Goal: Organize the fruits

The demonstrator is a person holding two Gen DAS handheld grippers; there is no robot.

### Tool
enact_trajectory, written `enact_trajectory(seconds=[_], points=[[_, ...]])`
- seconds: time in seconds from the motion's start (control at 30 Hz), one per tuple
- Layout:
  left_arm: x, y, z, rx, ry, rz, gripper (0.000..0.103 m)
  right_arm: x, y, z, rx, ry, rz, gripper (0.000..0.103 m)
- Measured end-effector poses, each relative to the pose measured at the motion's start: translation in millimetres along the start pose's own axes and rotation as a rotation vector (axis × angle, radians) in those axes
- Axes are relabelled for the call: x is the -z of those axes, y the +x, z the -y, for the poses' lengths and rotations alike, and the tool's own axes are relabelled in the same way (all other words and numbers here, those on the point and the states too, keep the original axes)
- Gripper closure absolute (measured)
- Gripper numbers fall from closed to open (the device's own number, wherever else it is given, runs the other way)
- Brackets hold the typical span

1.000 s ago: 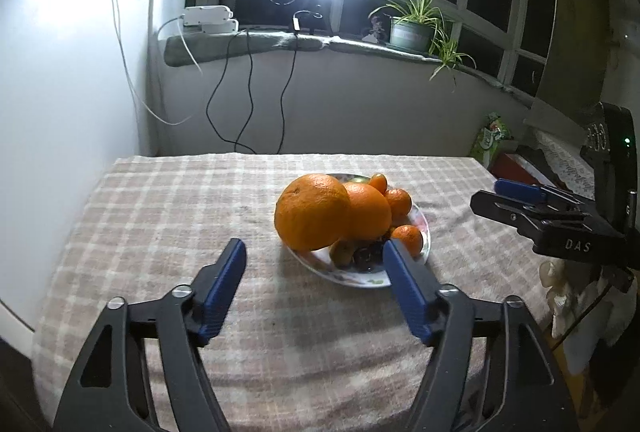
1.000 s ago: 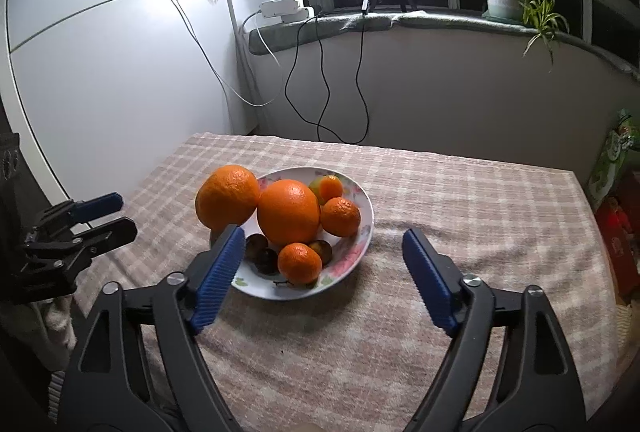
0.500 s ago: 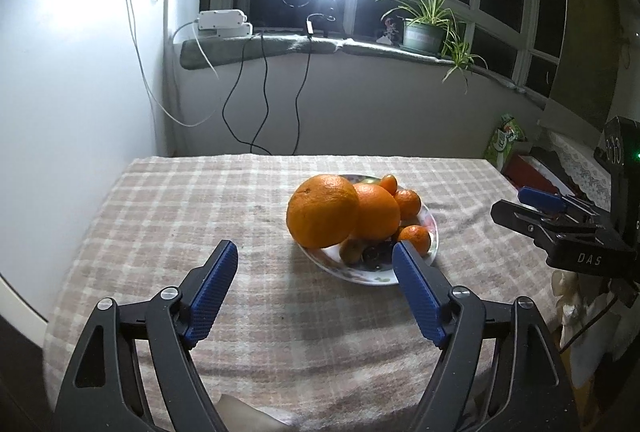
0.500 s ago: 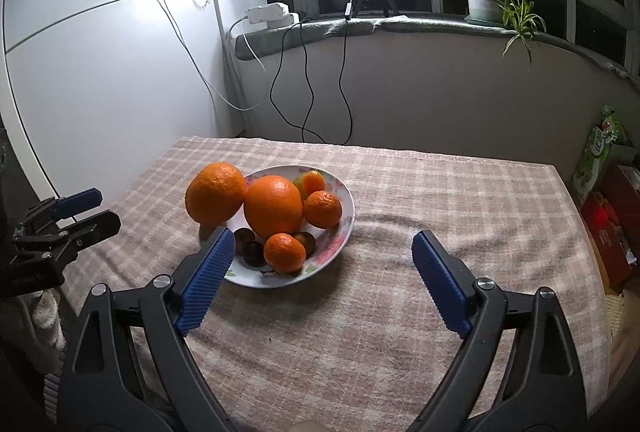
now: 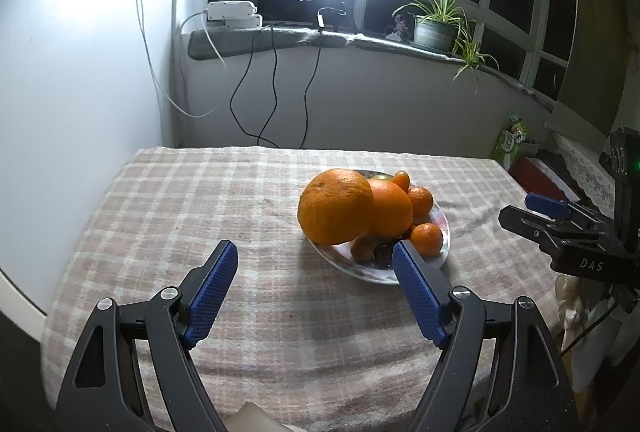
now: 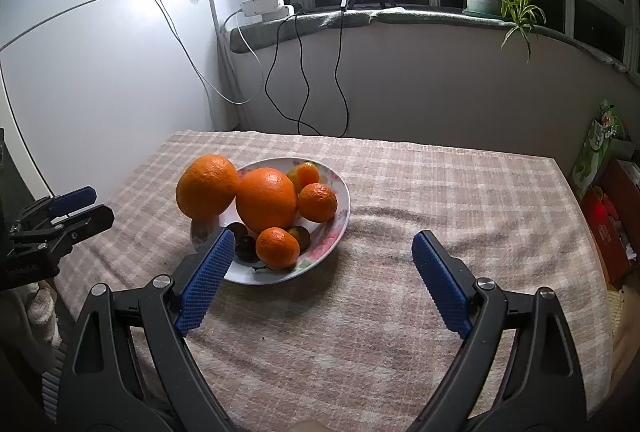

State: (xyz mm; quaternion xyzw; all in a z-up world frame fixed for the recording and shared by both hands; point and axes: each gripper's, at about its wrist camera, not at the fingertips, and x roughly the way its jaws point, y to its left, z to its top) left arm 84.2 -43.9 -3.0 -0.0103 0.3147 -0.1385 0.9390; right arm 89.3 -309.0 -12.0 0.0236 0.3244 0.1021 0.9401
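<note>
The fruits are sitting piled on a flowered plate (image 6: 336, 228) near the middle of the checked tablecloth (image 6: 440, 191). The biggest orange (image 6: 206, 187) is perching on the plate's left rim, overhanging the cloth, probably because the plate is crowded; a second large orange (image 6: 266, 200), small tangerines and dark fruits are filling the rest. Both grippers are hovering level above the near edge of the table. The left gripper (image 5: 316, 286) and right gripper (image 6: 322, 280) are each spreading their blue pads wide, grasping nothing.
</note>
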Motion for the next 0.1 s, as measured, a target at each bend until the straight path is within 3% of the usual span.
enact_trajectory(seconds=[0.1], points=[[-0.7, 2.8, -2.2, -0.005, -0.004, -0.006, 0.023, -0.4, 3.8, 1.7, 0.006, -0.003, -0.007, 0.01]])
